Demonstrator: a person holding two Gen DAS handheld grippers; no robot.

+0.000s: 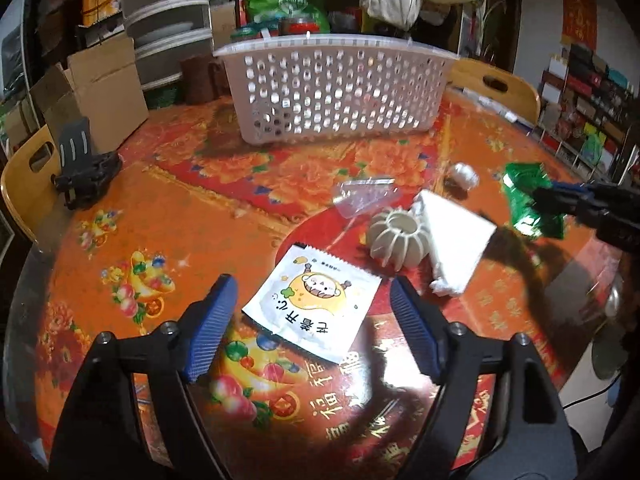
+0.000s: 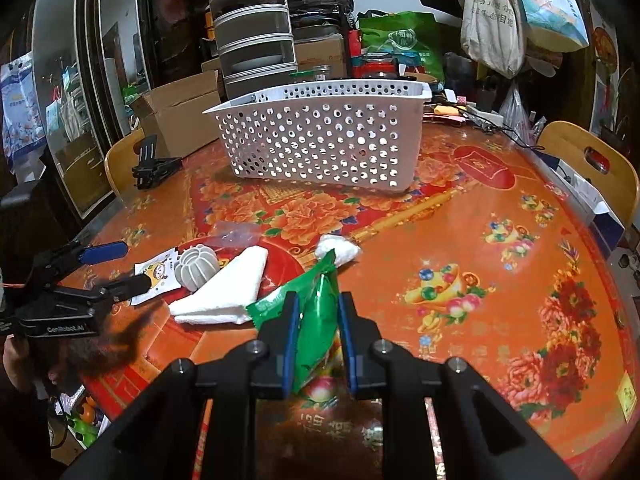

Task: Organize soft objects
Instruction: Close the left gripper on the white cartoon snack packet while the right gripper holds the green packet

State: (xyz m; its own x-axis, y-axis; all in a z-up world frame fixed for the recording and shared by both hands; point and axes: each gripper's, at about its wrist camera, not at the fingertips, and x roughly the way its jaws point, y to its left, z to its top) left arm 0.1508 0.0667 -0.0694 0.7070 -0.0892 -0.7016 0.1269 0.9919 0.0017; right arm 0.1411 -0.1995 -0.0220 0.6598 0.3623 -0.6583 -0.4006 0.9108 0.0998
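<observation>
Left wrist view: left gripper (image 1: 312,320) has its jaws spread wide with nothing pinched; the white cartoon packet (image 1: 314,308) lies flat on the table (image 1: 180,208) right between and just ahead of the blue pads (image 1: 210,326), near edge inside the gap. The packet sits skewed, one corner towards the camera and the far corner up-left, so its sides run diagonal to the jaw line. Just beyond to the right are the ribbed grey ball (image 1: 400,240), touching the folded white cloth (image 1: 456,240), and a clear plastic bag (image 1: 366,198) behind them. A crumpled white wad (image 1: 464,176) lies further right. The white basket (image 1: 336,92) stands upright well beyond, straight ahead across bare table. At the right edge the right gripper (image 1: 560,204) has a green packet (image 1: 528,200) clamped, lifted off the table. Right wrist view: right gripper (image 2: 318,320) jaws are closed on the green packet (image 2: 316,300), pads pressing both faces, its long axis pointing up and away along the fingers. The basket (image 2: 320,132) is dead ahead and well apart, open top up. Left gripper (image 2: 108,268) shows far left, jaws apart over the cartoon packet (image 2: 160,276), beside the grey ball (image 2: 198,266) and cloth (image 2: 224,288). My read: the right hand needs only a forward carry to the basket; the left is nearest the cartoon packet and should pinch it across a narrow diagonal.
</observation>
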